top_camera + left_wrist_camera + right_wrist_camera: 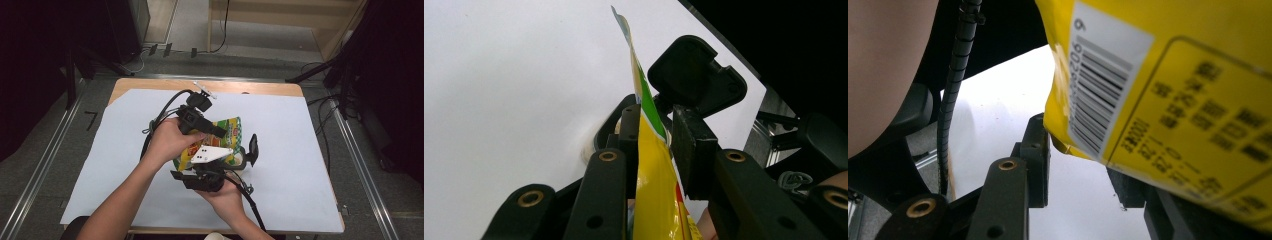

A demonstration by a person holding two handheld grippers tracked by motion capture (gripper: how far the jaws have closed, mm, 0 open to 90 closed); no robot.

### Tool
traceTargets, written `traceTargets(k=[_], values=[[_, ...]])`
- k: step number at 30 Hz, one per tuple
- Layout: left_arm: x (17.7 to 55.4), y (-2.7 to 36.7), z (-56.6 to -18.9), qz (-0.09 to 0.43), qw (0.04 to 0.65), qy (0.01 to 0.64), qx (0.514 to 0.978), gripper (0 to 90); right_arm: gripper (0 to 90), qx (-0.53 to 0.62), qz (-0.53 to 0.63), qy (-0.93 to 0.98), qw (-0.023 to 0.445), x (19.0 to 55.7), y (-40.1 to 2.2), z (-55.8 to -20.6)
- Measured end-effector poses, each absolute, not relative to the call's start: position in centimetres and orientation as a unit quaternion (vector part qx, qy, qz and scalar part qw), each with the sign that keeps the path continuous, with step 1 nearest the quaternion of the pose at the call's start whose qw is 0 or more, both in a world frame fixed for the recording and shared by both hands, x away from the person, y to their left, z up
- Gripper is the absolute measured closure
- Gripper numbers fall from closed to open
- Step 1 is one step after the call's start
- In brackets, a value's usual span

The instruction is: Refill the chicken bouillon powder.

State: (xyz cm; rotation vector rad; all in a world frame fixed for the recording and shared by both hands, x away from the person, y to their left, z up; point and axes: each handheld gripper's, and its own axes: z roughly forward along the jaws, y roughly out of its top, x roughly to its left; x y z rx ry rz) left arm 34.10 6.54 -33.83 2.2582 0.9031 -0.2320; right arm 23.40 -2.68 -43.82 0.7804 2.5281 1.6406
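Yellow and green snack bag [231, 131], printed film, held off the table between the two grippers near the middle of the white sheet [280, 130]. In the high view its upper end, with a red and green printed panel, pokes out beyond the hands; the rest is hidden behind them.

Left gripper [655, 145]: jaws pressed onto the bag's thin edge, one pad on each face, the film standing upright between them. Yellow below, a green stripe above, a pale tip at the top. In the high view the left hand [167, 142] wraps the gripper body, and its cable [165, 112] loops away over the sheet.

Right gripper [1083, 165]: jaws set apart, the bag's lower corner hanging between them. The yellow face carries a white barcode label [1100, 95] and blurred dark print. Whether either pad touches the film cannot be told. In the high view the right hand [225, 197] holds this gripper from below, with a grey three-cornered plate [210, 153] on top, against the bag.

White sheet: covers most of a wooden table [250, 87], whose far edge shows bare.

Surroundings: grey floor [45, 150] with metal rails either side, and dark stands at the far corners.
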Motion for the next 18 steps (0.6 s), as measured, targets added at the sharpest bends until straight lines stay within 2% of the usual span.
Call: traceTargets(k=[18], values=[[34.10,6.60,-33.83,-0.089,0.342,0.349,0.868,75.9,66.4,0.250,0.525,0.813,0.014,23.42,-2.69,-43.76]])
